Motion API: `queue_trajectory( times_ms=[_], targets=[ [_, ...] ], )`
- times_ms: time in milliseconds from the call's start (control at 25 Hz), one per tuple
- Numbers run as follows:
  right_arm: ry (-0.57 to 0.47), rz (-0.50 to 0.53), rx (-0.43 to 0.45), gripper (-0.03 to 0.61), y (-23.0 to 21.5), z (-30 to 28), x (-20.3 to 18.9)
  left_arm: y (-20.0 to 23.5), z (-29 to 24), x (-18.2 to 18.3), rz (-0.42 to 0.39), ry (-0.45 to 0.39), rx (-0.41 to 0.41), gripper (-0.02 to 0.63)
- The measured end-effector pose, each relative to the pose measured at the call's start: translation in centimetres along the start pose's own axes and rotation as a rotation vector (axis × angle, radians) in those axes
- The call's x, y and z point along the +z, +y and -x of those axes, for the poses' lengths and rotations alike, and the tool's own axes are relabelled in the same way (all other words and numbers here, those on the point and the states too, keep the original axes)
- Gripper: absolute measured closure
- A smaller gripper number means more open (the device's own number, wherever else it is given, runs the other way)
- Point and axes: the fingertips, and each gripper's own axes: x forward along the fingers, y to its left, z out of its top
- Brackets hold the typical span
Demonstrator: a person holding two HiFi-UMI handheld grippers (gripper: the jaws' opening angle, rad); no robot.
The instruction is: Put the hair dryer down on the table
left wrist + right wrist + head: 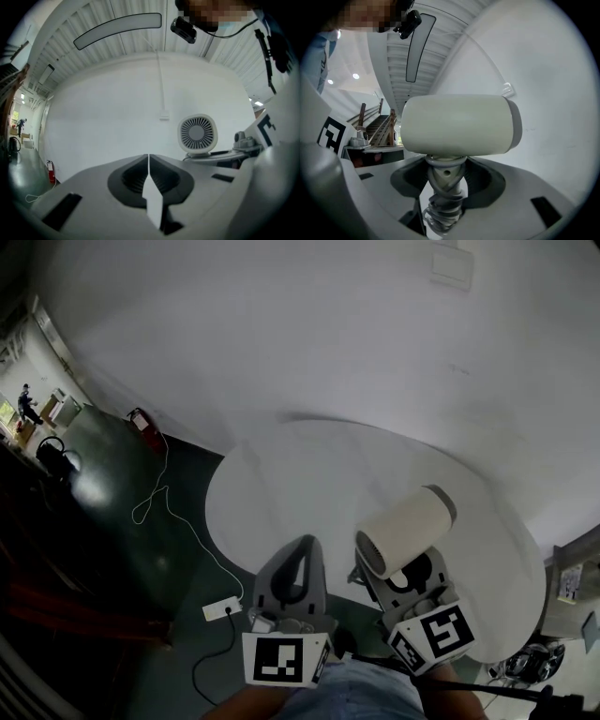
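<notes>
A cream hair dryer (405, 531) with a grey rear ring is held above the near edge of the round white table (309, 474). My right gripper (411, 579) is shut on its handle, which has the grey cord wound around it. In the right gripper view the barrel (459, 124) lies crosswise over the jaws and the wrapped handle (445, 187) runs down between them. My left gripper (302, 554) hangs beside it on the left, shut and empty, its jaws (148, 161) meeting in a thin seam. The left gripper view shows the dryer's rear grille (198, 133).
On the dark floor left of the table lie a white power strip (222, 608) and a thin white cable (164, 493). A red fire extinguisher (142, 420) stands by the white wall. A wall plate (452, 263) sits high on the wall.
</notes>
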Motion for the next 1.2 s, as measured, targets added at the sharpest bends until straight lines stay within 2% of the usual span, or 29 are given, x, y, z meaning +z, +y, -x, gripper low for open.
queue_trajectory(
  times_ms=[200,320,600,920,1200],
  targets=[
    [0.013,0.010,0.003,0.357,-0.3,-3.7,-0.4,3.2,-2.2,-0.8,0.008,-0.005,0.015,0.601],
    [0.025,0.018,-0.010,0.357,-0.9,-6.3,-0.6,4.5,-4.9,-0.8,0.049,0.002,-0.010,0.601],
    [0.084,0.020,-0.048,0.357,-3.5,-12.8,-1.9,8.1,-11.7,-1.0,0.071,0.004,-0.051,0.601],
    [0.185,-0.015,-0.092,0.357,-6.4,-18.6,-5.8,11.6,-17.1,-4.3,0.092,0.091,-0.085,0.601],
    [0.284,-0.040,-0.127,0.357,-8.1,-20.9,-9.9,12.0,-19.6,-8.0,0.128,0.187,-0.129,0.601]
  ],
)
